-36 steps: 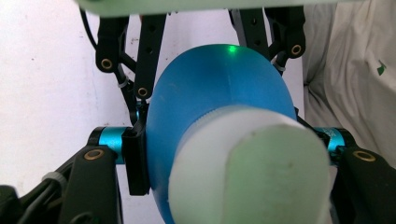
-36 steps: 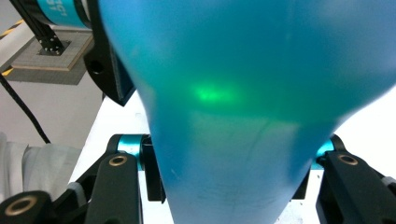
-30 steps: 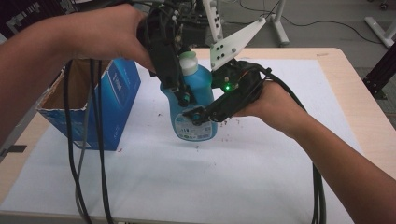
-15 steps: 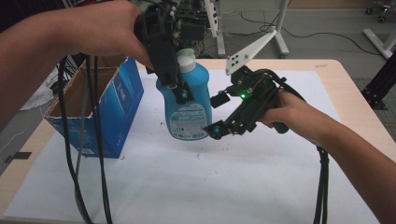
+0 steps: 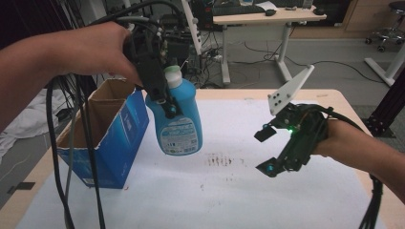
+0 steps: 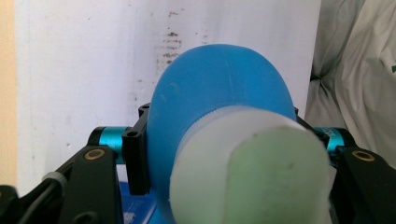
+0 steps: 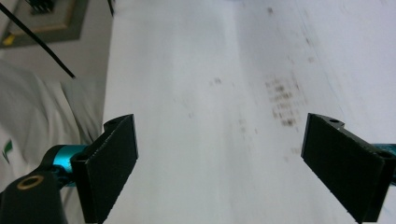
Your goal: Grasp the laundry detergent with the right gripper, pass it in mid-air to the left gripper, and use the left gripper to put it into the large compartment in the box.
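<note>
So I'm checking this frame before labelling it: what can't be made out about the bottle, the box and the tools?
- Blue detergent bottle: label print too small in the high view; in the left gripper view its own cap hides the body.
- Cardboard box: inside hidden by its near wall, high view.
- Left tool: pads' contact covered by the bottle.
- Right tool: open, empty; jaws cut off at the bottom edge.

**Even room light, soft focus up close**

Light falls flat and diffuse from overhead onto the white-covered surface [image 5: 143,200], leaving only faint, soft-edged shadows beside the blue cardboard box [image 5: 119,138]. The high view is moderately bright, a little grainy, and dim in the far left corner. A small green lamp glows on the right tongs [image 5: 265,150]. In the left gripper view the blue plastic bottle with its pale green cap [image 6: 247,172] sits too close and blurs. The right gripper view is washed-out white and smeared, its black jaws sharper than the surface.
</note>
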`<state>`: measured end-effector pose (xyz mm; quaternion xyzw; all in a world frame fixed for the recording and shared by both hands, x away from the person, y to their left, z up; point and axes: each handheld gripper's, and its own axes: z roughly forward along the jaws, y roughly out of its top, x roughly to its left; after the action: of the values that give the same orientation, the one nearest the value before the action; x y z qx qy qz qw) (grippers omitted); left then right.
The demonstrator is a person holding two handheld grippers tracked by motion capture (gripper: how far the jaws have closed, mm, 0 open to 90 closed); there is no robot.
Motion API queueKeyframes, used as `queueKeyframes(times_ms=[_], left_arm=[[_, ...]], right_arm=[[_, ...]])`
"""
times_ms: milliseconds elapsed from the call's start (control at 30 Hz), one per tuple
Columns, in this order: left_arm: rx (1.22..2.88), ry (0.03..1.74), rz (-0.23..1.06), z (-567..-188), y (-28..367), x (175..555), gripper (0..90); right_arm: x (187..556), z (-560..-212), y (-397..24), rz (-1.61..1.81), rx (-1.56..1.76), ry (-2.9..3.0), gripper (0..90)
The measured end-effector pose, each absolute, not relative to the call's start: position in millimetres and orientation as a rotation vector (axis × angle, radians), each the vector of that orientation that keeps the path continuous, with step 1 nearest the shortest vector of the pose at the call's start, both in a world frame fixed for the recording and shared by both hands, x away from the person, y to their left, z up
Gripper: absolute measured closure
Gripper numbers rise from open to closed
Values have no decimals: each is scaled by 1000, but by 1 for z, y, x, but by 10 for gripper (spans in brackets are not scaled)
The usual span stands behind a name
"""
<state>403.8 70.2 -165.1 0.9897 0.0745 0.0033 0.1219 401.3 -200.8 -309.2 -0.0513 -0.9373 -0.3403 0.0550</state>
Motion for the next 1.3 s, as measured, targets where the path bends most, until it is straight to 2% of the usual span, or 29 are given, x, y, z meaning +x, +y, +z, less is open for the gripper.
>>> queueKeyframes(times_ms=[267,567,1300], left_arm=[[2896,367,54,-146,92,406,380],[2863,503,76,-127,122,407,380],[2788,722,134,-100,198,405,380]], right_arm=[[399,-302,-224,-874,-264,-2935,106],[393,-298,-248,-753,-244,-2991,106],[393,-293,-267,-762,-291,-2990,106]])
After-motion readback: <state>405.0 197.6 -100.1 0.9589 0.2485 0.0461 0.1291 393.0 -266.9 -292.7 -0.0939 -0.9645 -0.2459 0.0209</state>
